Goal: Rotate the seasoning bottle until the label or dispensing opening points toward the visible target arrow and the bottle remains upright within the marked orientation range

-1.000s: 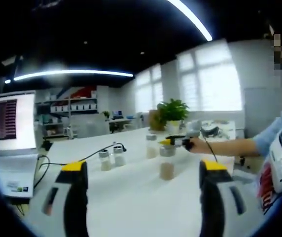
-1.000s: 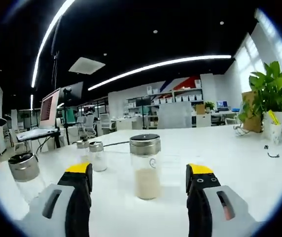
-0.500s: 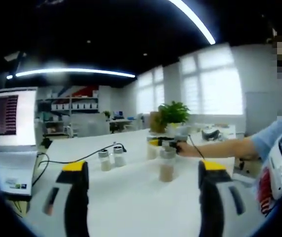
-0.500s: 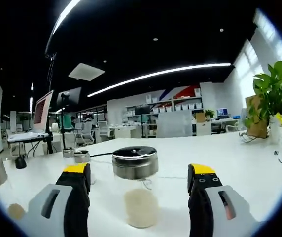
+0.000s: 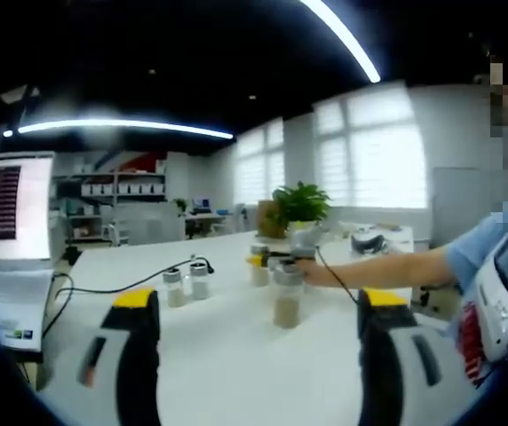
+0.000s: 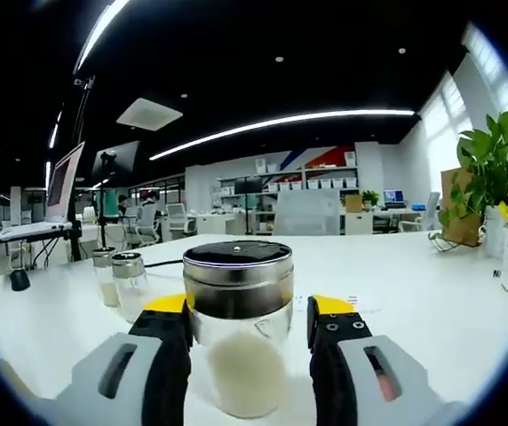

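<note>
Your right gripper (image 6: 247, 330) has closed in since a moment ago — jaws now clamped on the seasoning bottle (image 6: 239, 333), upright on the white table (image 6: 432, 306) — rotation may begin; left gripper (image 5: 254, 311) hangs wide, empty.

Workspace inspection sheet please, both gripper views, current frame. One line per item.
Surface: white table, clean where visible.
Job's things: seasoning bottle, upright, metal lid, pale powder in the lower part; no target arrow seen.
Clutter: two small shakers side by side; one more jar behind the bottle; laptop at the table edge.
Grippers: right hand-held gripper closed in on the bottle's sides just under the lid; left hand-held gripper open, holding nothing, back from the bottle.
Cables: black cable running from the laptop toward the shakers.
Surroundings: potted plant, windows, shelves, office desks.
</note>
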Motion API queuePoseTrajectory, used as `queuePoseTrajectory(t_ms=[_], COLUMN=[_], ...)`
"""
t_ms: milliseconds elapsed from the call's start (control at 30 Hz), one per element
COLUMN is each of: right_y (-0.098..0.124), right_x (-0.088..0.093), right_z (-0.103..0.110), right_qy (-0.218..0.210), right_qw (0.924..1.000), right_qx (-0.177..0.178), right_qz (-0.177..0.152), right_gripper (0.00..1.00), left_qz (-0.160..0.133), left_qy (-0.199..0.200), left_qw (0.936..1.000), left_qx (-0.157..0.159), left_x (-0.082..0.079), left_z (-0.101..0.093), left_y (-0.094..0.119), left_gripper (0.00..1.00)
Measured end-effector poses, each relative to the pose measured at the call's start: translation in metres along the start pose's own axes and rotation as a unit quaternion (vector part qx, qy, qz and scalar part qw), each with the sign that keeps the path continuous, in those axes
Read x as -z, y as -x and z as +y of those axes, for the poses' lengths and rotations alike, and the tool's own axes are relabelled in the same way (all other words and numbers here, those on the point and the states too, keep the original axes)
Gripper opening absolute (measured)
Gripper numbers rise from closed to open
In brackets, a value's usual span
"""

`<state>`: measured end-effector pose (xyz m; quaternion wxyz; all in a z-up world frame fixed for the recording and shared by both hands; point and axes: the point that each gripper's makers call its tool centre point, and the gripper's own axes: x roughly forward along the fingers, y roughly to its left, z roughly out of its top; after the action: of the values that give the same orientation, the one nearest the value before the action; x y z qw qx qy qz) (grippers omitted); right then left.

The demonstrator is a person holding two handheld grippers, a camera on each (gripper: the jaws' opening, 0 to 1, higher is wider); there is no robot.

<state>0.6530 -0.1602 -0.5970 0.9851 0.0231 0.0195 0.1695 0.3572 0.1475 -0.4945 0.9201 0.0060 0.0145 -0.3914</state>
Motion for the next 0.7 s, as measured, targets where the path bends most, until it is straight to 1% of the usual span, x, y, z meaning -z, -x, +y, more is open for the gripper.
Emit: queuePoseTrajectory(t_ms=[33,67,100,200,300,467,633,667,700], right_y=[0.001,-0.003,-0.006,-0.01,-0.013,-0.009,-0.008,-0.005,-0.001], right_x=[0.008,0.003,0.002,0.005,0.006,0.005,0.003,0.003,0.001], right_z=[-0.002,0.0,0.001,-0.003,-0.007,-0.01,-0.007,-0.006,-0.009], right_qy=[0.001,0.04,0.039,0.037,0.033,0.033,0.038,0.034,0.018], right_qw=[0.9999,0.9991,0.9991,0.9991,0.9994,0.9992,0.9992,0.9994,0.9995], right_qx=[0.008,-0.004,-0.005,0.001,0.007,0.023,0.002,0.004,0.025], right_qz=[0.015,0.015,0.013,0.02,0.011,0.009,0.01,0.007,-0.001], right_gripper=[0.44,0.43,0.43,0.42,0.42,0.42,0.42,0.42,0.42], left_qz=[0.002,0.003,0.004,0.008,0.013,0.022,0.017,0.016,0.015], left_qy=[-0.001,-0.002,-0.002,-0.002,-0.002,-0.002,0.001,0.001,0.001], left_qw=[1.0,1.0,1.0,0.9999,0.9998,0.9996,0.9998,0.9999,0.9999], left_qx=[-0.001,0.0,0.001,0.007,0.014,0.015,0.008,0.006,0.004], left_x=[0.001,0.001,0.002,0.004,0.006,0.01,0.009,0.008,0.008], left_z=[0.0,0.0,-0.001,-0.003,-0.004,-0.004,0.001,0.003,0.004], left_y=[0.0,0.0,-0.001,-0.003,-0.005,-0.006,-0.001,-0.001,0.0], left_gripper=[0.98,0.98,0.98,0.98,0.97,0.97,0.97,0.97,0.97])
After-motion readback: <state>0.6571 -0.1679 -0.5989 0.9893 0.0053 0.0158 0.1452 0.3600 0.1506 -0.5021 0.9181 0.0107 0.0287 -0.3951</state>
